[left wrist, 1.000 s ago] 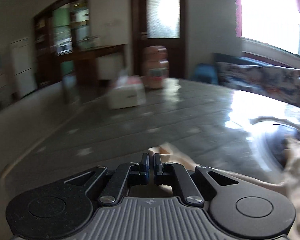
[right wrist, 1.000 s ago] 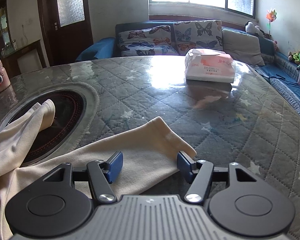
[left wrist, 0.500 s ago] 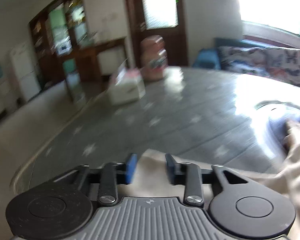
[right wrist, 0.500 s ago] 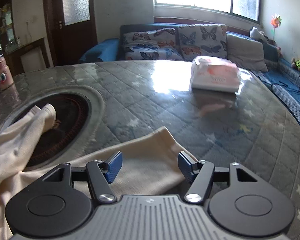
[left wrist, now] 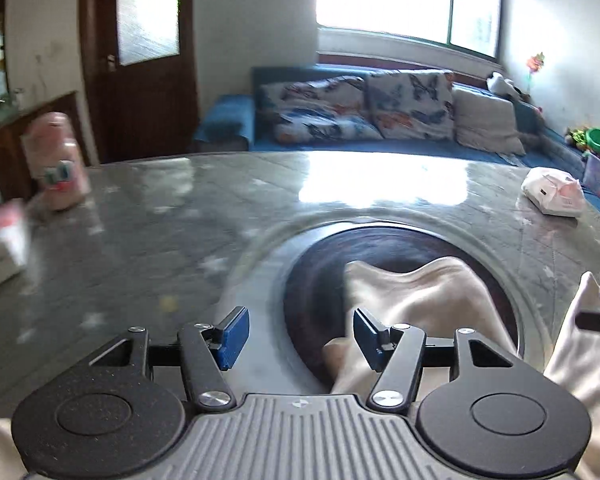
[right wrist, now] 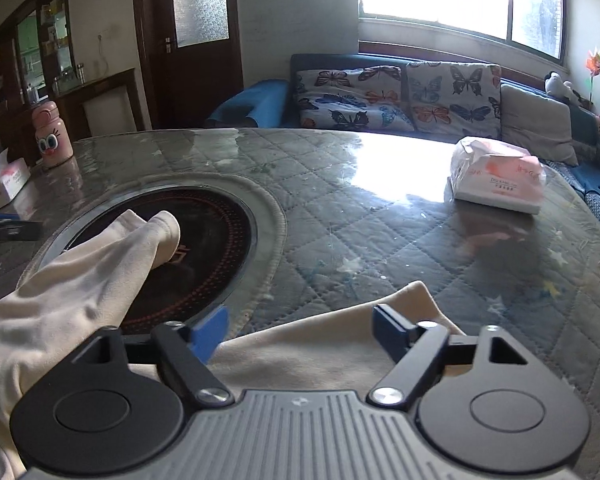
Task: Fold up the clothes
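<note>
My left gripper: jaws just opened, grasping nothing; right gripper: just widened, released above cream garment

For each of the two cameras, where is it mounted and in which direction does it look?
Left wrist: sits on the left tool, looks across the table at the dark inset, cloth and sofa; its open fingers show, and the right tool's tip at the right edge.
Right wrist: sits on the right tool, looks over the cloth toward the sofa and tissue pack; its open fingers show.
Shared: table, inset, cloth, sofa, pink bottle, tissue pack.
</note>
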Available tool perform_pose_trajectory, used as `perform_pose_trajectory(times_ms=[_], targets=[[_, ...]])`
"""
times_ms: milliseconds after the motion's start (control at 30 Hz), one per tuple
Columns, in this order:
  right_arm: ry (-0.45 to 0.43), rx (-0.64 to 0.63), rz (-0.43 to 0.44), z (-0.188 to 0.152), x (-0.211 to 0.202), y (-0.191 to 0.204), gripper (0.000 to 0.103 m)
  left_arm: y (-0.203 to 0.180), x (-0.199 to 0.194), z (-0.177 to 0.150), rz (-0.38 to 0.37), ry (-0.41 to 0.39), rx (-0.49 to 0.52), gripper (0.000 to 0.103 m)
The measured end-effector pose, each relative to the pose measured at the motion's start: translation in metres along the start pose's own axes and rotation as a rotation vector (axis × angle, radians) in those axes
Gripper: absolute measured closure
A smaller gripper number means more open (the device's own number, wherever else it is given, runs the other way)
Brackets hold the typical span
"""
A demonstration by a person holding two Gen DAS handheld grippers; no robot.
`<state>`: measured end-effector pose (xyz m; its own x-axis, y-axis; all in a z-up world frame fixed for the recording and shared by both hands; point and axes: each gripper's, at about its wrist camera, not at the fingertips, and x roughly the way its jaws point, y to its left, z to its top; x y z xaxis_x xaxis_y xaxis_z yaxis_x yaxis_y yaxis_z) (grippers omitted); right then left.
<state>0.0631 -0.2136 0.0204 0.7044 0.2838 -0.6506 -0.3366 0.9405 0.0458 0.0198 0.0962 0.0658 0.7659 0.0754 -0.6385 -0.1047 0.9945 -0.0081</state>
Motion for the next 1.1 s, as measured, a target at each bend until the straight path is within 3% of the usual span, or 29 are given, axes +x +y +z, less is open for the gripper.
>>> perform_pose_trajectory(times_ms=[133,267,400,567,667,833,1100], targets=[[0.004,0.015,0.012,0.0,0.004,-0.002,0.012,-0.016,0.034,0.01,-0.014,0.032,0.015,0.04],[0.009,0.018,0.011,-0.003,0.008,-0.003,0.0,-0.021,0.057,0.013,-0.043,0.074,-0.007,0.04],[0.017,0.025,0.015,-0.008,0.014,-0.004,0.0,-0.026,0.066,0.009,-0.063,0.087,0.007,0.044],[0.032,0.038,0.016,-0.015,0.021,-0.004,0.0,-0.031,0.069,0.007,-0.103,0.064,0.037,0.084],[0.02,0.0,-0.009,-0.02,0.021,0.002,0.0,-0.031,0.068,0.007,-0.109,0.054,0.033,0.093],[-0.026,-0.01,-0.015,-0.028,0.02,0.004,0.0,-0.026,0.052,0.008,-0.088,-0.001,0.01,0.095],[-0.025,-0.009,-0.013,-0.028,0.02,0.004,0.0,0.008,-0.008,0.011,-0.035,-0.142,-0.077,0.095]])
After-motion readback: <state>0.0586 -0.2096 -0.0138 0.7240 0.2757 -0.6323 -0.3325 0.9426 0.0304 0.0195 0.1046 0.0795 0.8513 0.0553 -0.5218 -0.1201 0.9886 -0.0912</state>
